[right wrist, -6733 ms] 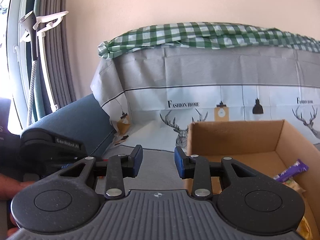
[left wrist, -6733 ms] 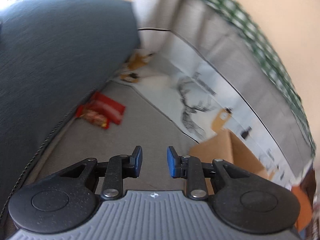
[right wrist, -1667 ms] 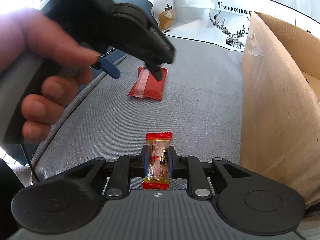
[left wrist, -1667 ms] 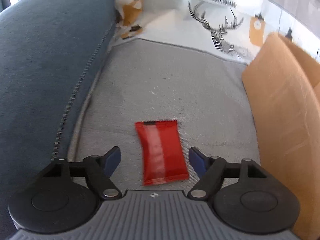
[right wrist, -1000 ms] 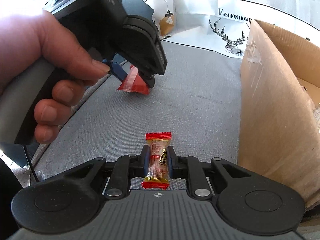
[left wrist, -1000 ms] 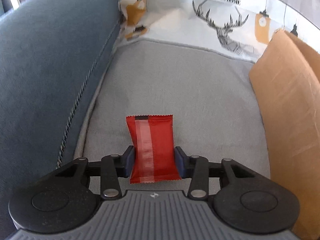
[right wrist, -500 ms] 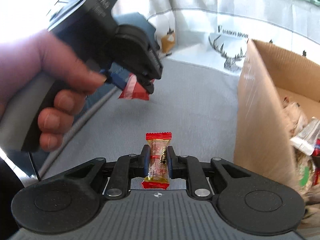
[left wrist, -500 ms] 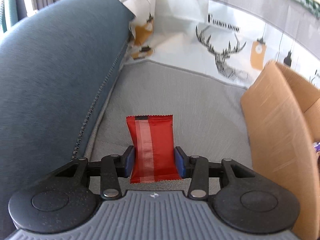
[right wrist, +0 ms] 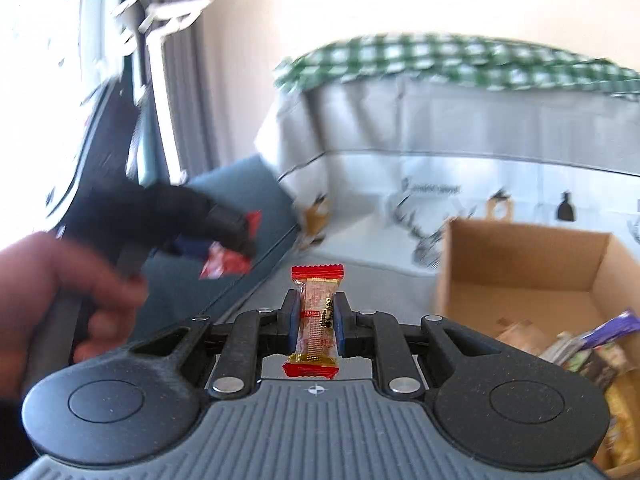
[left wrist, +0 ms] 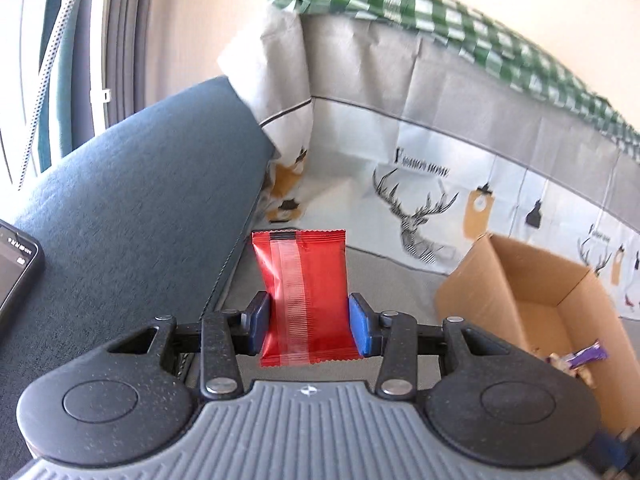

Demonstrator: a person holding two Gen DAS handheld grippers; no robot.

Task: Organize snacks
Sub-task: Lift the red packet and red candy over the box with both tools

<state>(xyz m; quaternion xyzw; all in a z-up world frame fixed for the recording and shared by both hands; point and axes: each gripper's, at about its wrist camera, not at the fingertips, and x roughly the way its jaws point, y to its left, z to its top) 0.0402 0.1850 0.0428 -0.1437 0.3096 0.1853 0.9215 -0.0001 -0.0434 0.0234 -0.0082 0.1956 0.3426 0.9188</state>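
My left gripper (left wrist: 308,326) is shut on a flat red snack packet (left wrist: 304,284) and holds it up above the grey sofa seat (left wrist: 400,280). My right gripper (right wrist: 316,326) is shut on a small clear candy with red ends (right wrist: 318,320), also lifted. The left gripper with the red packet (right wrist: 226,262) shows blurred in the right wrist view, up at the left. An open cardboard box (left wrist: 532,288) with several snacks inside stands to the right; it also shows in the right wrist view (right wrist: 520,264).
A dark blue sofa armrest (left wrist: 132,208) runs along the left, with a phone (left wrist: 16,272) on it. A deer-print cover (left wrist: 420,208) and a green checked cloth (left wrist: 440,12) drape the sofa back. Curtains (left wrist: 80,40) hang at far left.
Both grippers have lifted off the seat with their snacks and tilted up toward the sofa back. The box's inside has come into view on the right.
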